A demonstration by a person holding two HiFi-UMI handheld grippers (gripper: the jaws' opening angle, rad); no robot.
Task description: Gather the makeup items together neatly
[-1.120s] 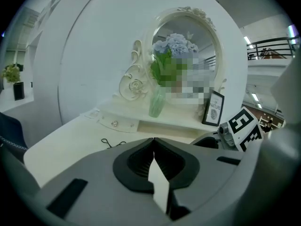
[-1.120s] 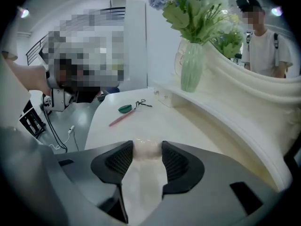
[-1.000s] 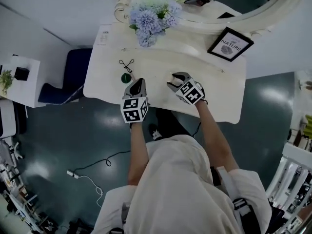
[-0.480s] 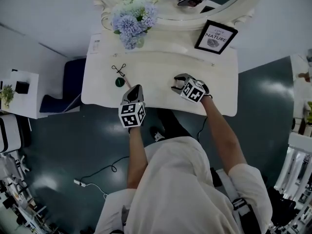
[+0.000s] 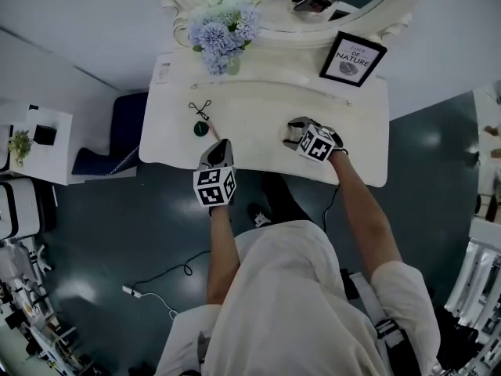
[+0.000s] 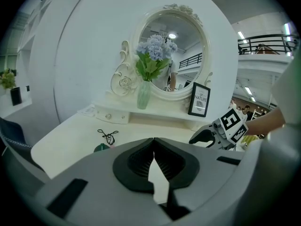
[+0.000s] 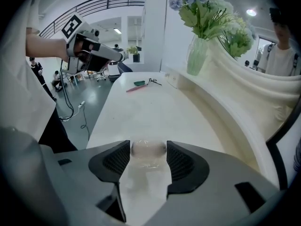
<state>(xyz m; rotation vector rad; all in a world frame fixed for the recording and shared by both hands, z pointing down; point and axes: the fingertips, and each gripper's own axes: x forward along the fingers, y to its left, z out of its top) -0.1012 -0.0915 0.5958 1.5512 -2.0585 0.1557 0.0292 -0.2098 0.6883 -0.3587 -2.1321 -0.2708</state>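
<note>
My right gripper point(image 7: 148, 147) points down at the white dressing table point(image 5: 258, 108). Its jaws have just been opening, and a small clear rounded item point(image 7: 148, 149) stands between the pads with a thin gap on each side. In the head view this gripper point(image 5: 296, 131) hides the item. My left gripper point(image 5: 220, 143) hovers shut and empty near the front edge, its tips meeting in its own view point(image 6: 153, 145). Ahead of it lie a green round item point(image 5: 201, 128), a pink stick point(image 5: 212, 128) and a black eyelash curler point(image 5: 200, 107).
A vase of blue flowers point(image 5: 223, 34) and a framed print point(image 5: 353, 58) stand at the back under the oval mirror point(image 6: 176, 55). A blue chair point(image 5: 117, 131) sits off the table's left end. The table's front edge runs just under both grippers.
My right gripper shifted right along the table, tipped downwards and spread its jaws wider. My left gripper drew back a little from the green item towards the front edge.
</note>
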